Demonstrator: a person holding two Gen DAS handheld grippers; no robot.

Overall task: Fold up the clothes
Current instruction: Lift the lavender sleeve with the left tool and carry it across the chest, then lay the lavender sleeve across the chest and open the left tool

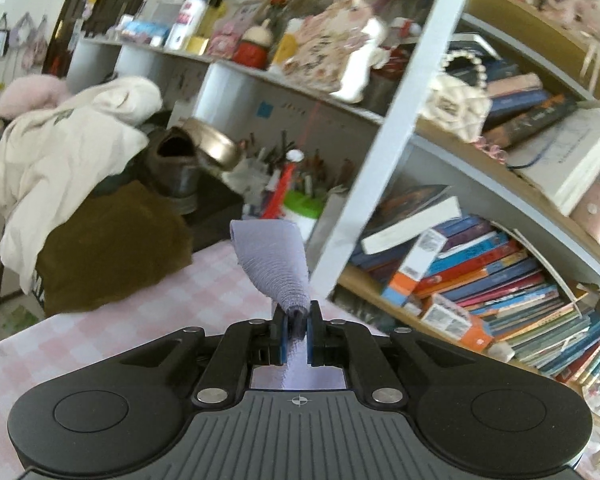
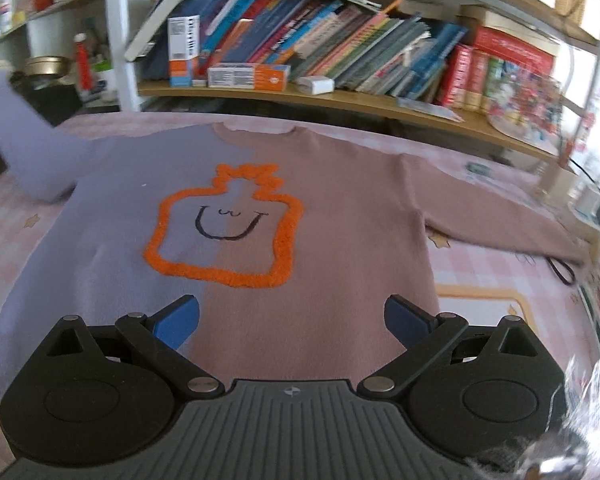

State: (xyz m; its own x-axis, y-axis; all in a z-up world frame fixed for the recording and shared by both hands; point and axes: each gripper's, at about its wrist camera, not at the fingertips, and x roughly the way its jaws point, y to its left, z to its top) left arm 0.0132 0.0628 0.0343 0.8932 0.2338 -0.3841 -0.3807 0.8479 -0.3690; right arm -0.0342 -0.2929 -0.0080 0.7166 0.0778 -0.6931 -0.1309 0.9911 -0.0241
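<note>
Sweater [image 2: 260, 240] lies flat, front up, on a table covered in pink checked cloth [image 2: 500, 280] — its left half lavender, its right half dusty pink, with a fuzzy orange outline of a hot-water bottle [image 2: 224, 224] and a drawn smiling face across the chest. The neckline points toward a bookshelf [image 2: 340, 96] crowded with leaning books at the far edge of the table.

The right gripper [image 2: 292, 316] hovers low over the sweater's lower hem, aimed forward along the body toward the collar. Its blue-padded fingers [image 2: 180, 320] are spread wide apart, with nothing between them. The pink sleeve [image 2: 520, 236] stretches out flat to the right.

The left gripper [image 1: 296, 332] is tilted, so the shelves in its view lean sharply. Its fingers are pressed together on the lavender sleeve cuff [image 1: 276, 264], whose ribbed end stands up and curls over just beyond the fingertips. In the right wrist view the lavender sleeve [image 2: 28, 152] rises off the table at the far left, up toward the edge of the picture, lifted clear of the cloth.

Behind the cuff sit a cream garment [image 1: 60, 148] heaped over a brown one [image 1: 112, 248], a dark shoe [image 1: 176, 172], and a pot of pens [image 1: 300, 204].
</note>
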